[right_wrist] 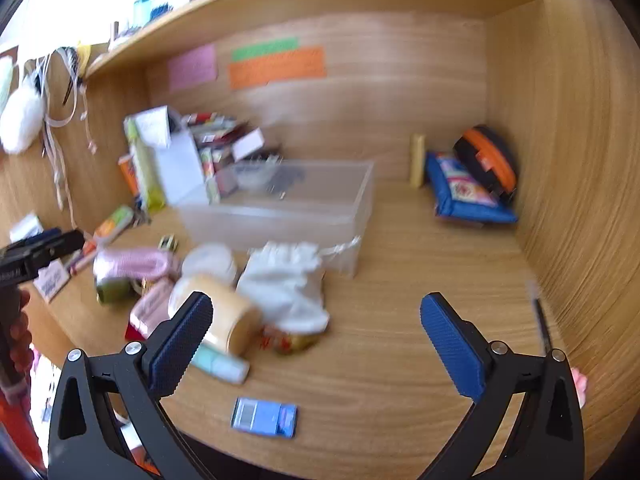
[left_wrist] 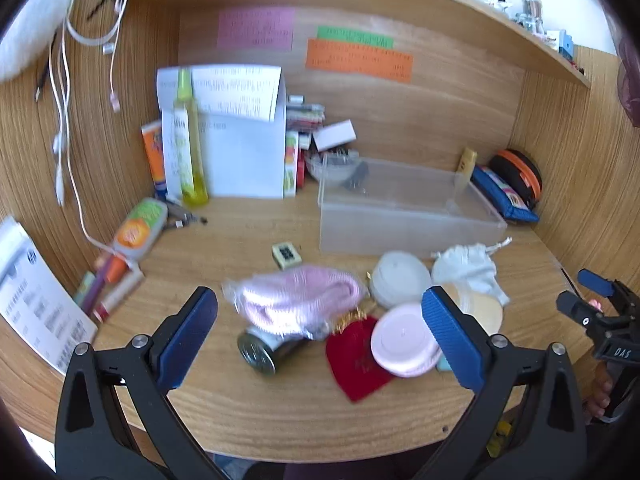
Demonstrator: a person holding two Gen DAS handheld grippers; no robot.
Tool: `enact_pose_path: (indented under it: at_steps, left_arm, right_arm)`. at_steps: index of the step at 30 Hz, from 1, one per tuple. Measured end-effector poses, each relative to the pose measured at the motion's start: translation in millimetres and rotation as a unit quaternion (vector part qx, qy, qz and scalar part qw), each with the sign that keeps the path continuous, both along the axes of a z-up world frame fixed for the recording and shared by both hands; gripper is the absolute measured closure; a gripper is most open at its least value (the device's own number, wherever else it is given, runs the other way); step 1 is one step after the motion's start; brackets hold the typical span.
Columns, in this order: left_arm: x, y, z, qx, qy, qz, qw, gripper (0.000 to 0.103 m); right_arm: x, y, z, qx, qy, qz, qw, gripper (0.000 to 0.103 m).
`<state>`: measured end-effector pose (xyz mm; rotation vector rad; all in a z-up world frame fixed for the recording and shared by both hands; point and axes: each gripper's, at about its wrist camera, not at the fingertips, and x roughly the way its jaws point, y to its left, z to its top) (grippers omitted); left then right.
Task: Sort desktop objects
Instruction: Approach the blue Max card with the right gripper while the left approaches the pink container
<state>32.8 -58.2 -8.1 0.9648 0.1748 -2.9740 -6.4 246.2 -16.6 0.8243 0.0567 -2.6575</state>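
Left gripper hangs over the front of the wooden desk, jaws spread wide, nothing between the blue pads; just beyond them a pink cloth in clear wrap lies across a metal tin on its side; beside that a red pouch, then a pink round case resting partly on it, and a white round box behind; a white drawstring bag sits to the right, touching a beige disc. Right gripper is wide apart too, holding nothing, above bare desk; near its left pad a tan roll and a pale green tube; closer to the edge lies a blue packet, flat and on its own. Further back stands the clear plastic bin, open-topped; behind it sticky notes on the back panel, pink, green, orange; a blue pouch leans in the right corner.
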Motion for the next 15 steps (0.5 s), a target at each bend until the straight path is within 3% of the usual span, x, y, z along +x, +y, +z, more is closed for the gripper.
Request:
enact_pose_path:
  at_steps: [8, 14, 15]
  left_arm:
    - [2, 23, -30, 0.020, -0.043, -0.043, 0.9980, 0.000]
    - [3, 39, -37, 0.018, -0.052, -0.055, 0.9969, 0.000]
    - [2, 41, -37, 0.017, -0.054, -0.055, 0.9969, 0.000]
  right_arm:
    - [5, -24, -32, 0.012, -0.046, 0.061, 0.997, 0.013]
    - [12, -38, -56, 0.076, -0.077, 0.087, 0.990, 0.026]
    - [13, -37, -61, 0.079, -0.088, 0.089, 0.989, 0.032]
